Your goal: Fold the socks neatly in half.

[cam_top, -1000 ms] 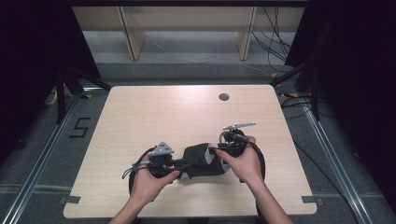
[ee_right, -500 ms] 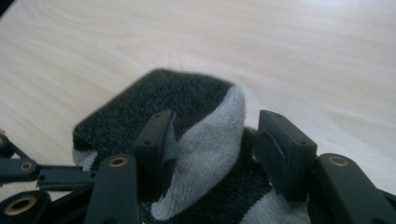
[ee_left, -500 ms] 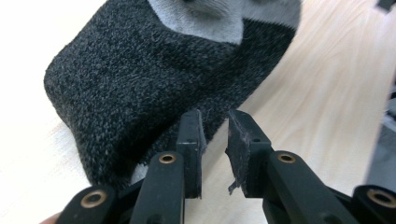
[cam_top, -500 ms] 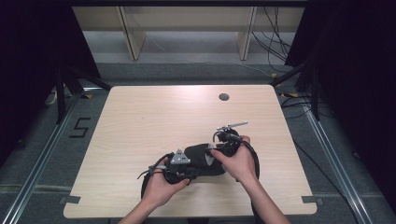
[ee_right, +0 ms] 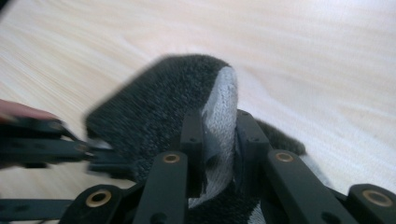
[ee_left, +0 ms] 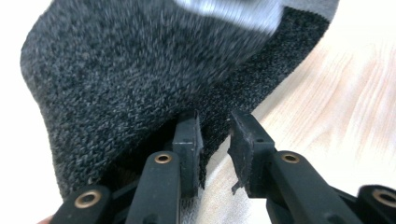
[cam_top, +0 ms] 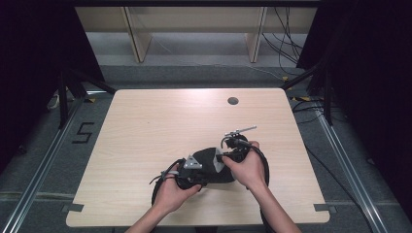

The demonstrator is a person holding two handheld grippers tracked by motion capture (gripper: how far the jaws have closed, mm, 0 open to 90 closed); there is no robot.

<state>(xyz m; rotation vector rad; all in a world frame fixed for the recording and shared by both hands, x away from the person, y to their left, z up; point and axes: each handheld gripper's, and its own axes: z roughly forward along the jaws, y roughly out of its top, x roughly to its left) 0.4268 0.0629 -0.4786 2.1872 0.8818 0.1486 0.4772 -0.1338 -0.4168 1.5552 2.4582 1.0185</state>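
Observation:
A dark grey sock (cam_top: 208, 159) with a light grey patch lies bunched on the wooden table (cam_top: 170, 121), near its front edge. My left gripper (cam_top: 201, 172) comes at it from the left. In the left gripper view, the left gripper (ee_left: 212, 122) has the edge of the sock (ee_left: 116, 70) caught at its tips. My right gripper (cam_top: 217, 166) reaches in from the right. In the right gripper view, the right gripper (ee_right: 219, 119) has just been closing. Its jaws now pinch the light grey fold of the sock (ee_right: 159, 98).
A round hole (cam_top: 232, 101) sits in the table's far right part. Black cables loop around both hands near the front edge. Floor rails run along both sides, and wooden shelf legs stand beyond the far edge.
My left hand has slid right and toward the near edge with the sock, ending close to the right hand. The right hand has stayed about where it was.

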